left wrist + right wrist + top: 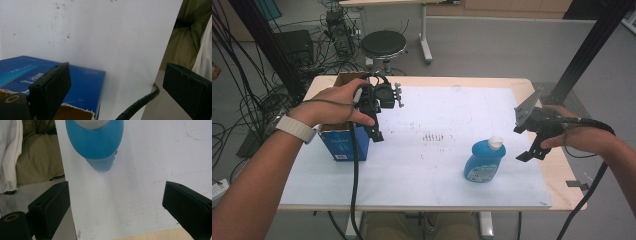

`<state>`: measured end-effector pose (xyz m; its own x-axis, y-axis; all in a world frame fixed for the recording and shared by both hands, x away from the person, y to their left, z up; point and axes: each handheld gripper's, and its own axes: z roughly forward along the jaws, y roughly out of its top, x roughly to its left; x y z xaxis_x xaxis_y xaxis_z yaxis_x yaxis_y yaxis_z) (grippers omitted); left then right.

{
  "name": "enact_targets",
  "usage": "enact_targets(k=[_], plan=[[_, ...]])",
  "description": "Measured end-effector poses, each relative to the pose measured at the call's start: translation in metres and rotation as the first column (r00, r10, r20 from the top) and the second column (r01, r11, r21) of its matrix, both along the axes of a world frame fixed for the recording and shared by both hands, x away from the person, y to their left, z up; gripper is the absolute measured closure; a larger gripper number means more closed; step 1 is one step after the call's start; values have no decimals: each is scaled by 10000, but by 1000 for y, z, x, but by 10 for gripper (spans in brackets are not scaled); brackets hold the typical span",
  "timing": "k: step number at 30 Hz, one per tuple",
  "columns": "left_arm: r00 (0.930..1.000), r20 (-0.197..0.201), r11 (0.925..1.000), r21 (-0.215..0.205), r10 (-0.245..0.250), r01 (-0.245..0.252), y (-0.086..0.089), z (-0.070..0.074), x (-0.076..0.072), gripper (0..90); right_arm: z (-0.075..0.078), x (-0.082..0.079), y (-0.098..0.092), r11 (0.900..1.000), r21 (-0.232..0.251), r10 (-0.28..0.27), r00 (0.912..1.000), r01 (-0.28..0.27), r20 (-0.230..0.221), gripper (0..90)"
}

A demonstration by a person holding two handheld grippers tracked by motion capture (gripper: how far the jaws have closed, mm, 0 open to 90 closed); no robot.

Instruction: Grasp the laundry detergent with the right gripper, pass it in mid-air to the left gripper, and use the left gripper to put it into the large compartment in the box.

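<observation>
A blue bottle (483,161) with a white cap stands upright on the white sheet, right of centre. In the right gripper view the blue bottle (95,142) lies ahead of my right gripper (117,210), whose jaws stand wide apart with nothing between them. From above, the right gripper (532,149) hovers just right of the bottle, apart from it. A blue cardboard box (343,142) with an open top sits at the left. My left gripper (377,131) hangs beside the box's right side, pointing down. In its own view the left gripper (117,90) is open over the sheet, the box (82,82) at its left.
A white sheet (437,180) covers most of the wooden table (562,175). A black stool (383,44) and tangled cables stand beyond the far edge. A black frame post (584,55) rises at the right. The gripper's cable (140,103) trails near the table's front edge.
</observation>
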<state>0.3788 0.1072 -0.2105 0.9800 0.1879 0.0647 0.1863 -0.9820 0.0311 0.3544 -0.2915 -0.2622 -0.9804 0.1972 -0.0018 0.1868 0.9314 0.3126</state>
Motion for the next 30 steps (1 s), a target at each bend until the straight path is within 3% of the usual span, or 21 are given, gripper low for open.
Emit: enact_targets(k=[30], plan=[[9999, -65, 9999, -9, 121, -121, -3, -4, 2, 89, 2, -3, -5, 9994, 337, 22, 9999, -26, 119, 66]])
